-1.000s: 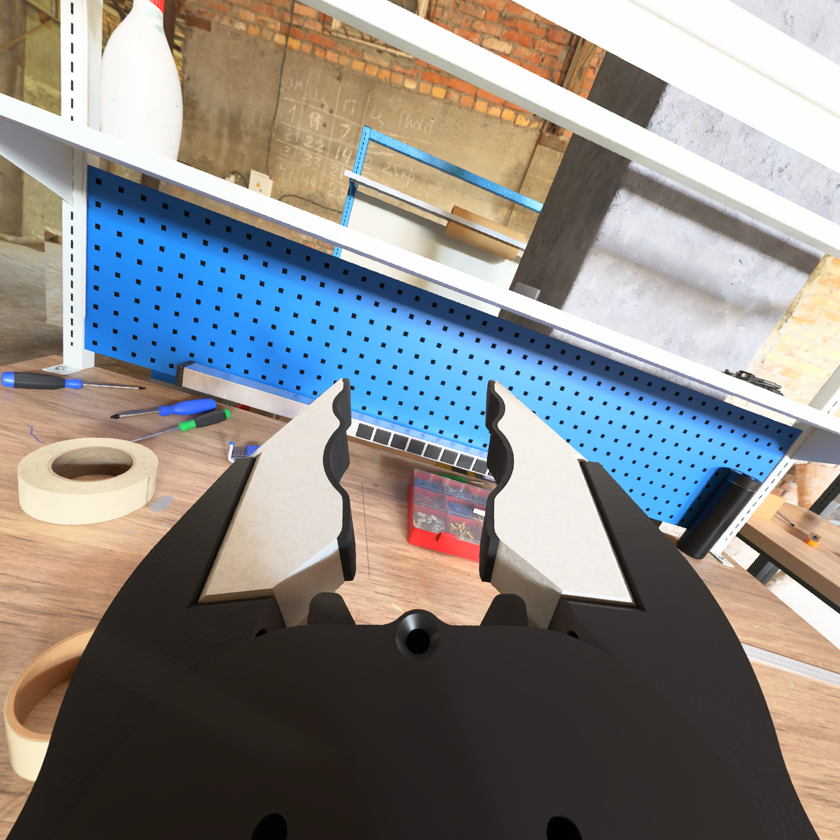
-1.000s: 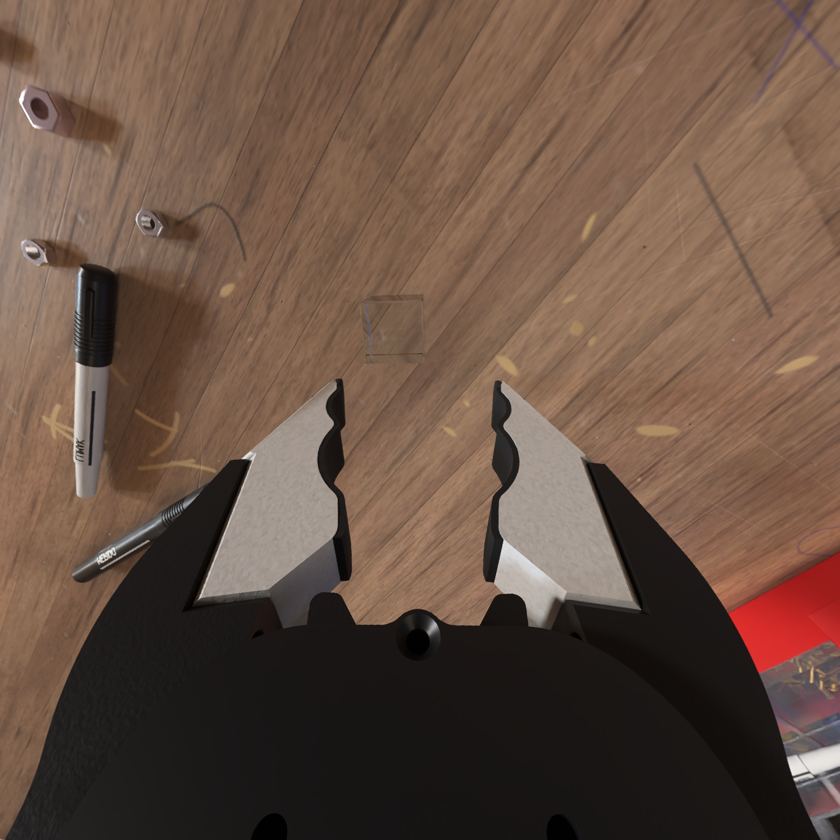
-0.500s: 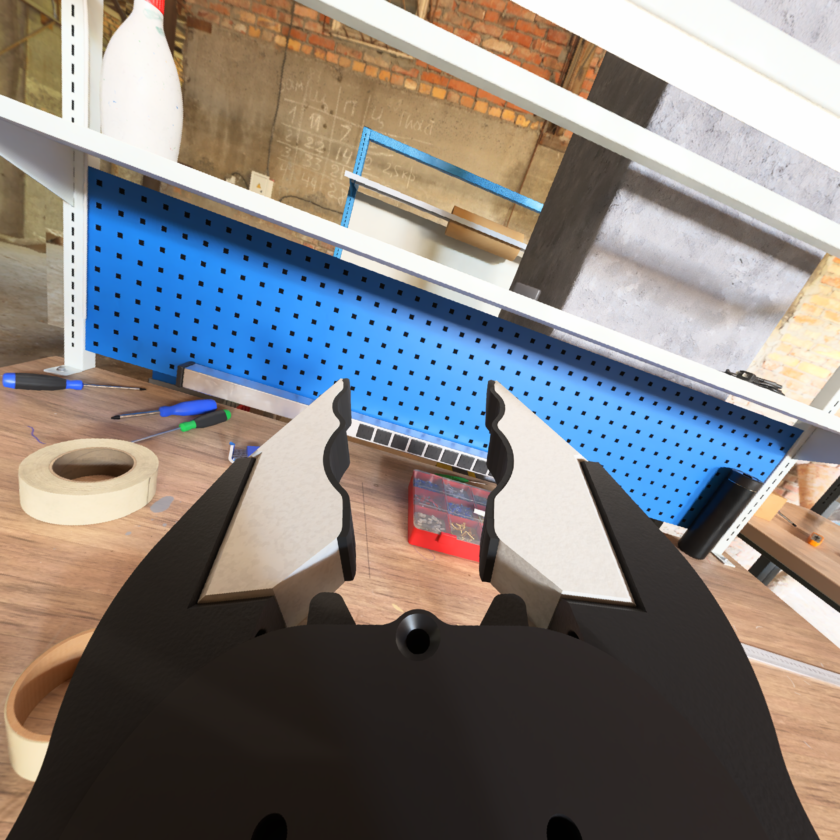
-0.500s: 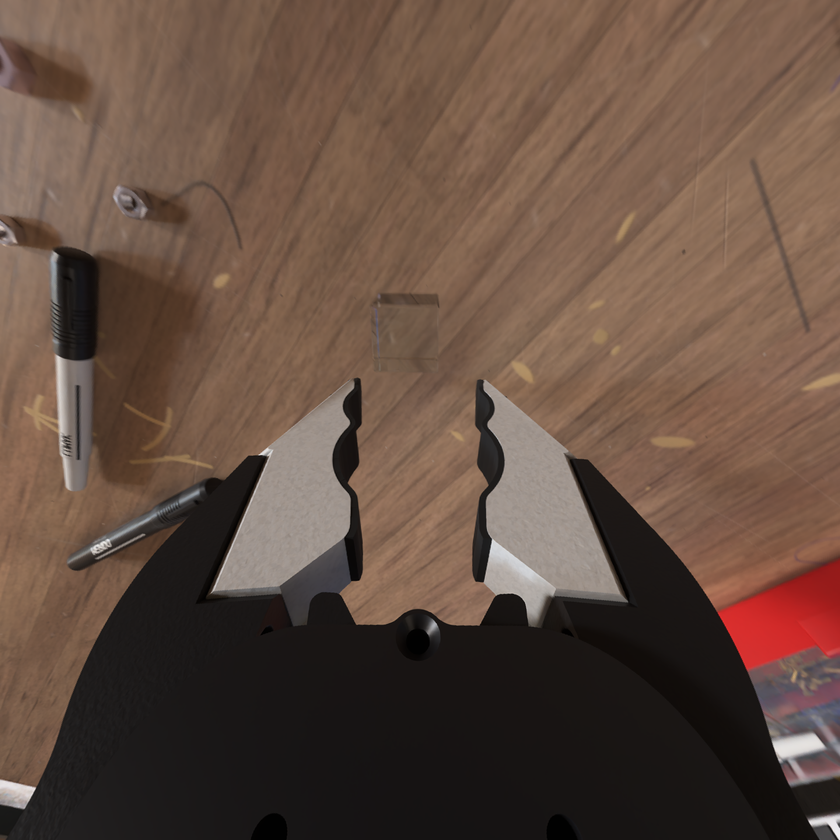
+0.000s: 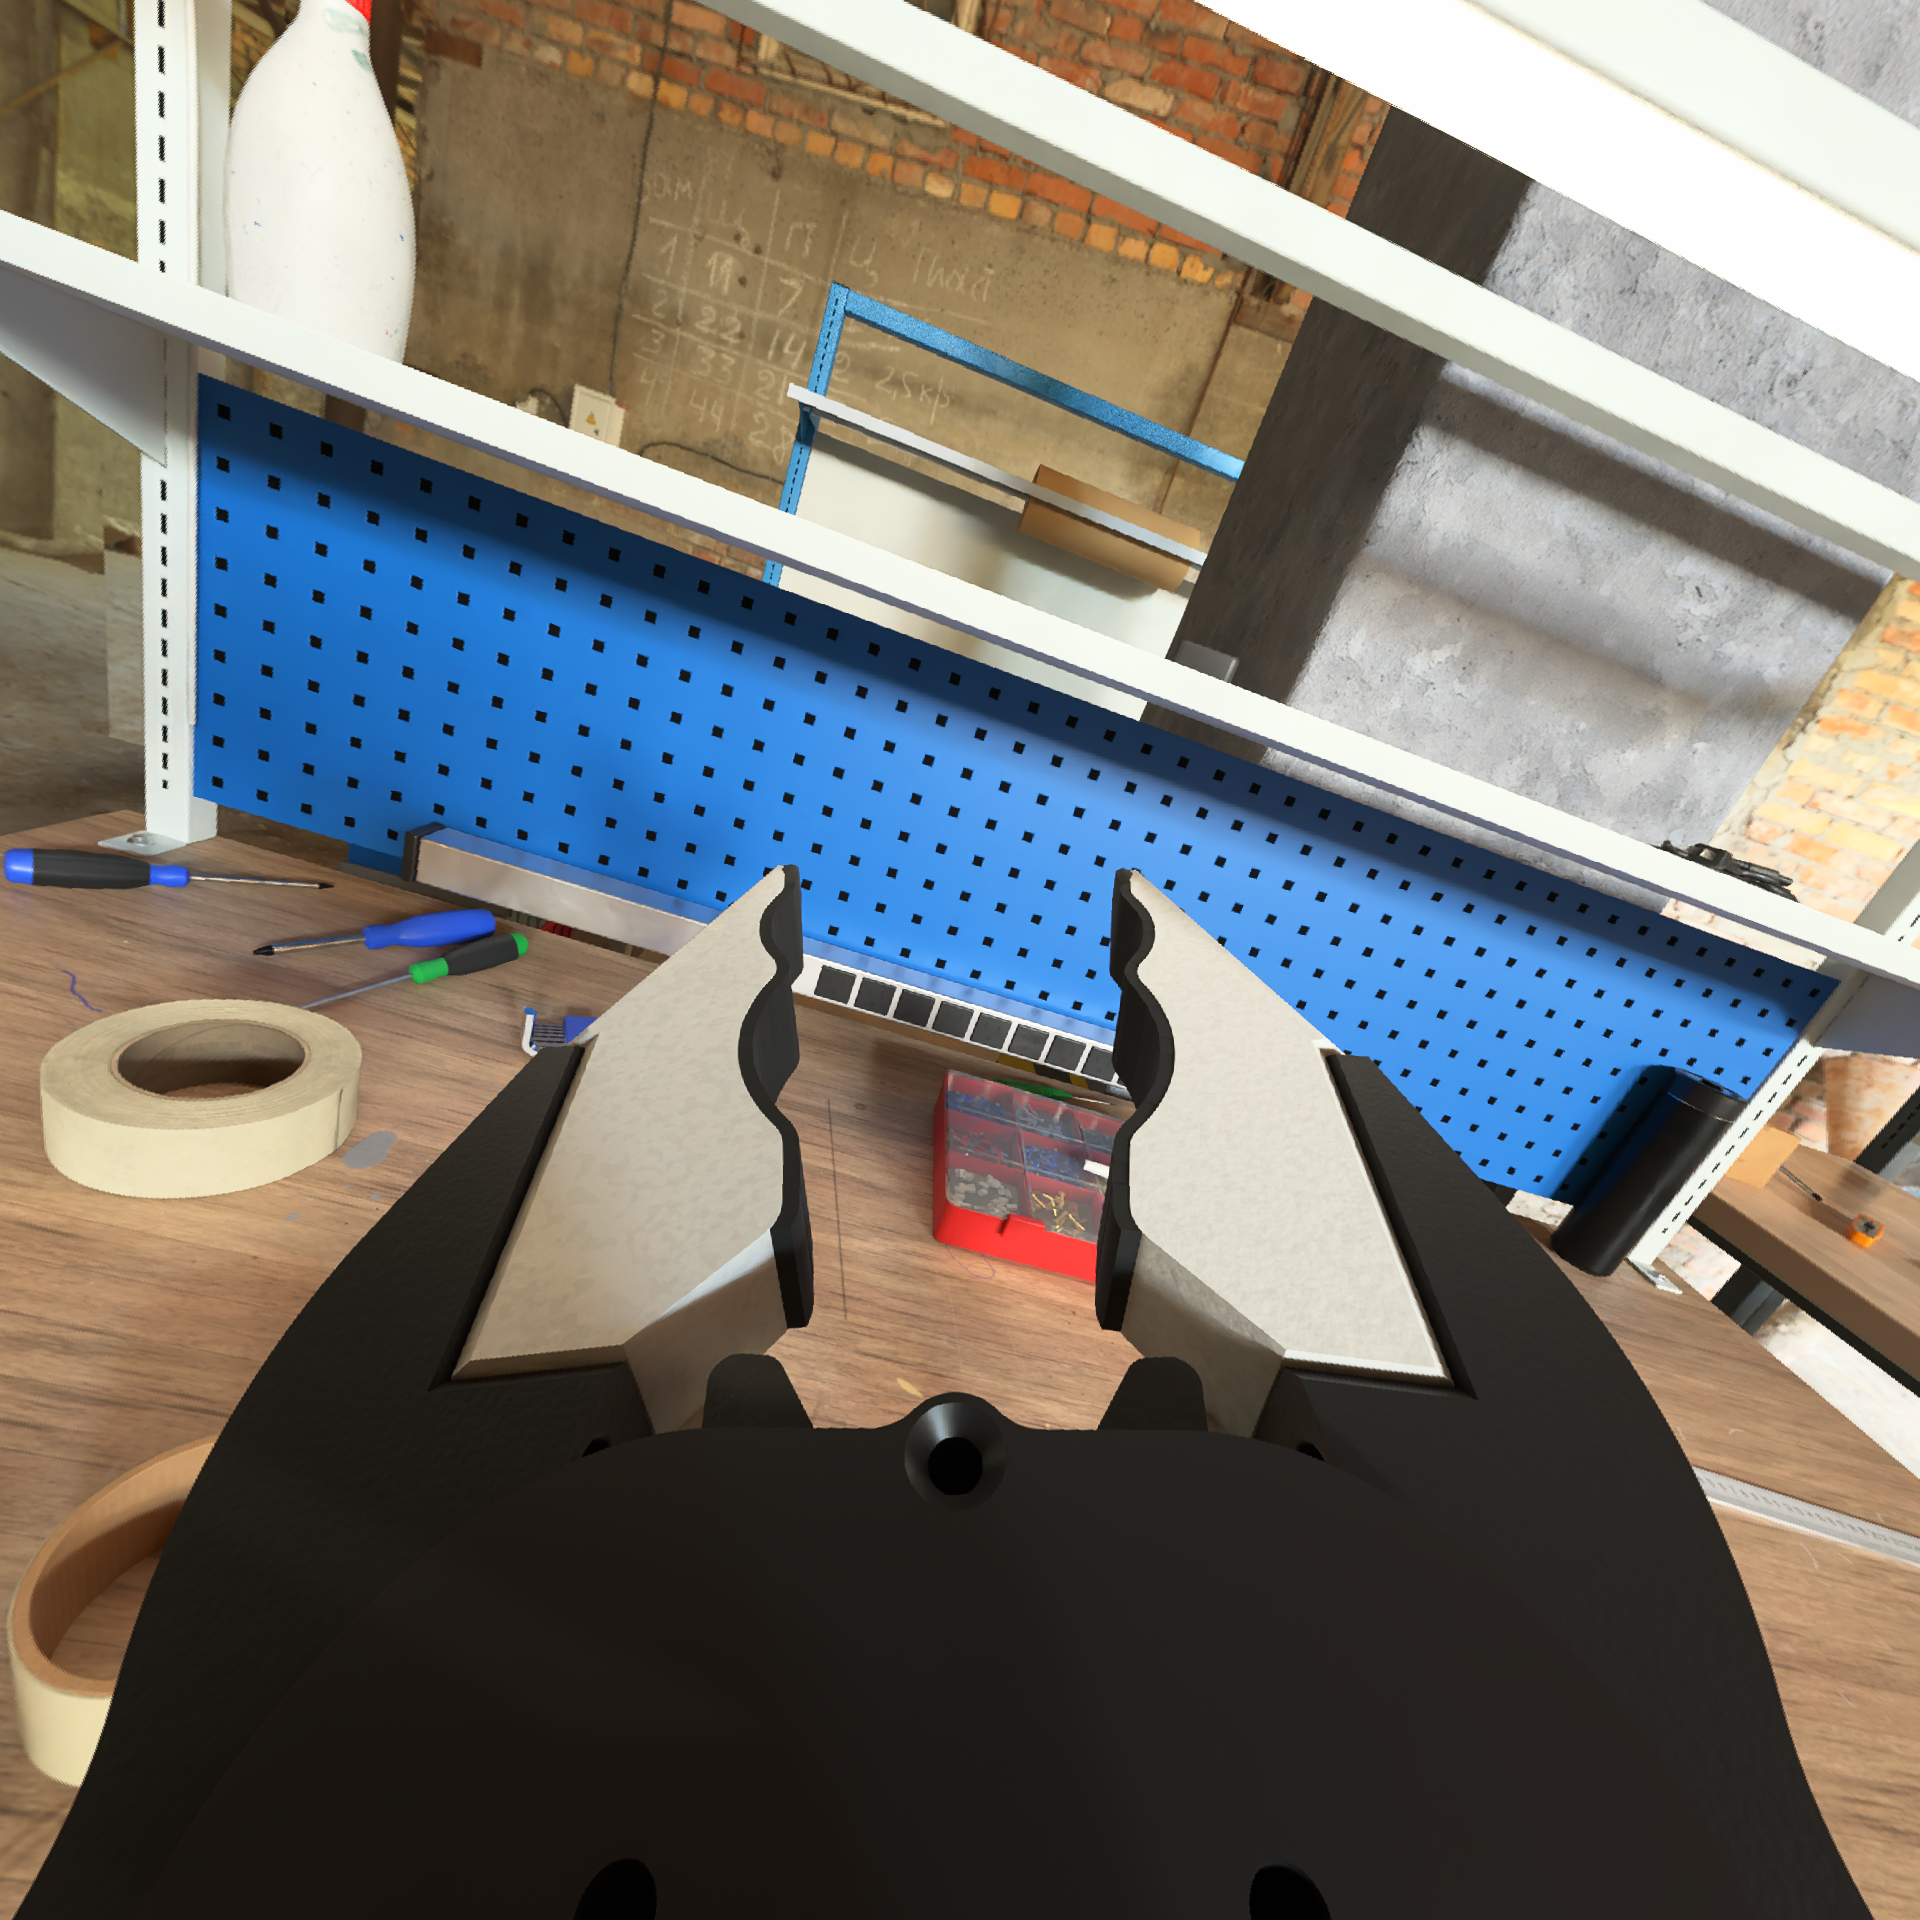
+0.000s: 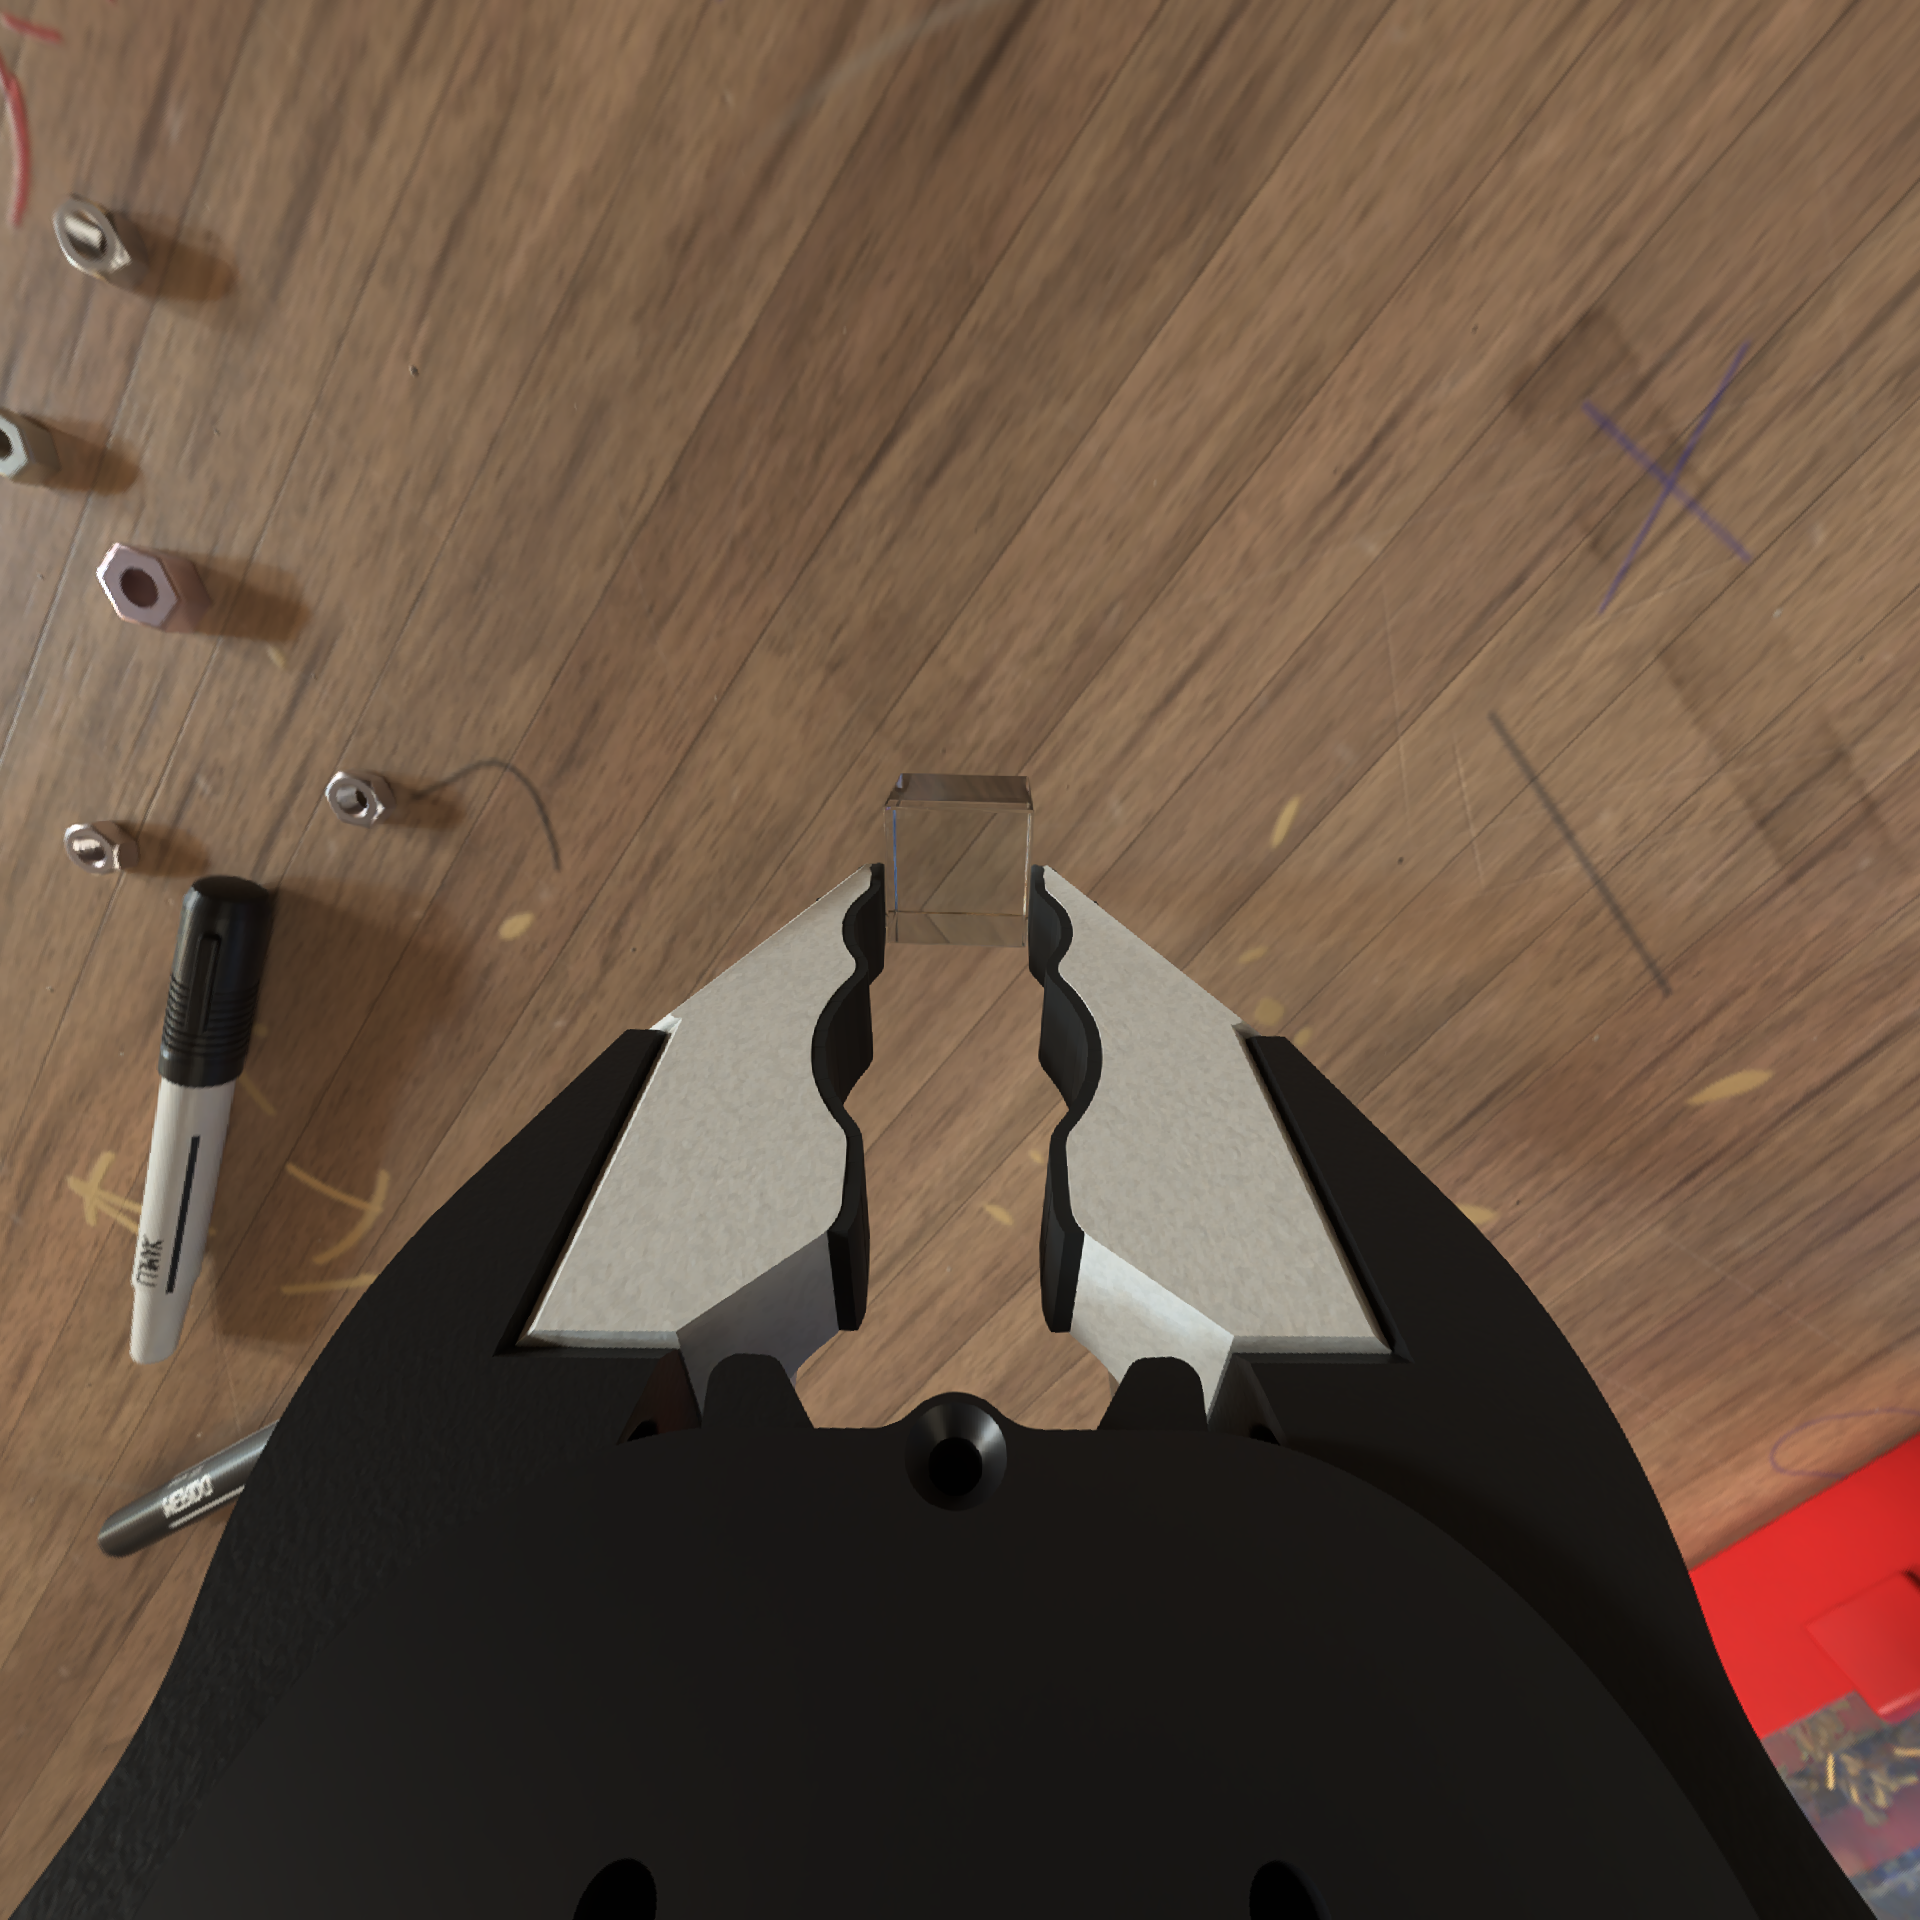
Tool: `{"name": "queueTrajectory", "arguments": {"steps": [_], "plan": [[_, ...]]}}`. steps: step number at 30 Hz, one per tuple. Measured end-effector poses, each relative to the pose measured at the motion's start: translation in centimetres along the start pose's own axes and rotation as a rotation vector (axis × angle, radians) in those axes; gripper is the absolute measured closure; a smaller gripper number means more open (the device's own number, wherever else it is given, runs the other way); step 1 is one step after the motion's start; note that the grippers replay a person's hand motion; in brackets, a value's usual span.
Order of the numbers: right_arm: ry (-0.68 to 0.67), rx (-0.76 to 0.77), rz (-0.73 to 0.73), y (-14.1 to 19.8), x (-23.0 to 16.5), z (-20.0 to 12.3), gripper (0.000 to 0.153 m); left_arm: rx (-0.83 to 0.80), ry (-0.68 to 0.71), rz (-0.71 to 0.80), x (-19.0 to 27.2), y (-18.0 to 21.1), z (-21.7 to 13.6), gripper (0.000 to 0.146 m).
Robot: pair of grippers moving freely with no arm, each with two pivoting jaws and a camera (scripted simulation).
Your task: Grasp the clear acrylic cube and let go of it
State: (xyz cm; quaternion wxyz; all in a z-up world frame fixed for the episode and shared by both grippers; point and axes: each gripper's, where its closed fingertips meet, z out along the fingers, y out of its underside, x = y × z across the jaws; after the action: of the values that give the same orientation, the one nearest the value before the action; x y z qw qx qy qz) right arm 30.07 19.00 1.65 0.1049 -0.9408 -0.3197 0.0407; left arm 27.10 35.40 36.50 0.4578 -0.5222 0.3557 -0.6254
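A: Handling the clear acrylic cube should be simple, I'd judge: it looks rigid and light, but its polished faces are probably slippery. Two opposite flat sides are the place to take it.

B: That is where the right hand-held gripper has it. The cube sits between the very fingertips, left and right faces touching the pads, jaws narrowed to its width. It seems clamped, and I can't tell whether it rests on the counter or hangs above it.

A: So only the tips hold it?

B: Yes, the far half sticks out beyond them; a shallow hold could let it slide.

A: And the left hand-held gripper?

B: Wide apart and empty, pointing at the blue pegboard, with no cube in its view.
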Motion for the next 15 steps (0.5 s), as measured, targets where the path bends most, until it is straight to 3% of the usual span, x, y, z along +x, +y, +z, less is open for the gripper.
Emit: {"name": "queueTrajectory", "arguments": {"steps": [3, 6, 10, 15], "plan": [[-0.002, 0.038, -0.01, -0.9, 0.2, 0.1, 0.126, 0.0, 0.001, 0.002, 0.1, 0.0, 0.0, 0.086], [0.01, 0.075, -0.006, -1.7, 0.5, -0.1, 0.106, 0.001, 0.0, 0.002, 0.0, 0.0, 0.0, 0.086], [0.029, 0.119, 0.008, -2.3, 1.2, -0.4, 0.103, -0.001, 0.0, 0.002, 0.0, 0.0, 0.0, 0.086], [0.061, 0.115, 0.082, -0.4, 2.2, -2.8, 0.091, 0.0, 0.001, 0.002, 0.0, 0.0, 0.0, 0.086]]}}
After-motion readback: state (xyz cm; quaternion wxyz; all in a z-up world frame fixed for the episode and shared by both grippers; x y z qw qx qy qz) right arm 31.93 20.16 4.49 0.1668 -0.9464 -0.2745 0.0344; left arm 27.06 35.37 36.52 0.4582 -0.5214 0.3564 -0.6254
